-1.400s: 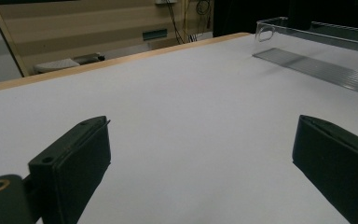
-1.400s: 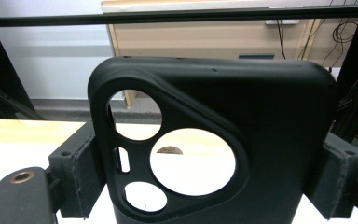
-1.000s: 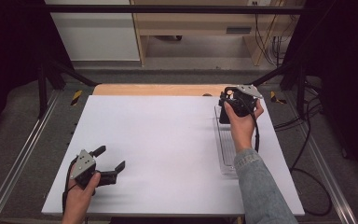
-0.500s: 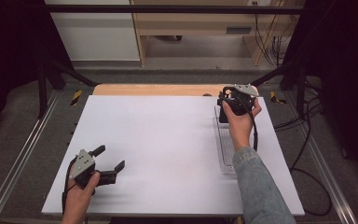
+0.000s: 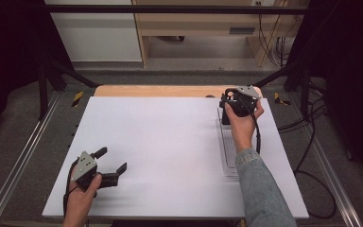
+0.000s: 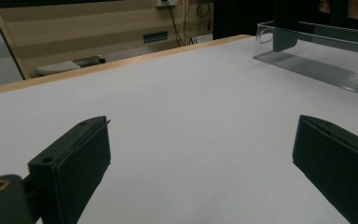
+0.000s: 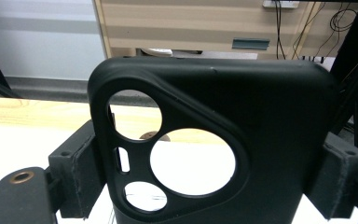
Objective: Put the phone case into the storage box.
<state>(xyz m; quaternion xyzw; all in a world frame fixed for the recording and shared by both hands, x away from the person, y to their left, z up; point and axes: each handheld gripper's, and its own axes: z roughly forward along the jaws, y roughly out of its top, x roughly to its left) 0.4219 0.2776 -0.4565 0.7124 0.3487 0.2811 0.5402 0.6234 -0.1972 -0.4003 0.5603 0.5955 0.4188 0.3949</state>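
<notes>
**Phone case held upright over the far end of the clear tray**

The right gripper [image 5: 230,101] has its jaws clamped on a black phone case [image 7: 205,140], one pad on each long side edge. In the right gripper view the case stands on end between the jaws, with its camera cut-out uppermost and facing the lens, so its long axis runs up and away from the gripper body. In the high view this gripper sits at the far end of the clear tray [image 5: 228,156], which lies lengthwise on the white desk [image 5: 170,142] and runs from the gripper back toward the person's right sleeve.

What matters next, by my reading, is that the case is directly above the tray's far end, so it probably only has to go down or tip along the tray's length.

The left gripper [image 5: 111,163] rests near the desk's front left corner, well apart from the tray, jaws spread wide with nothing between them. The right hand is plainly the nearer one.
</notes>
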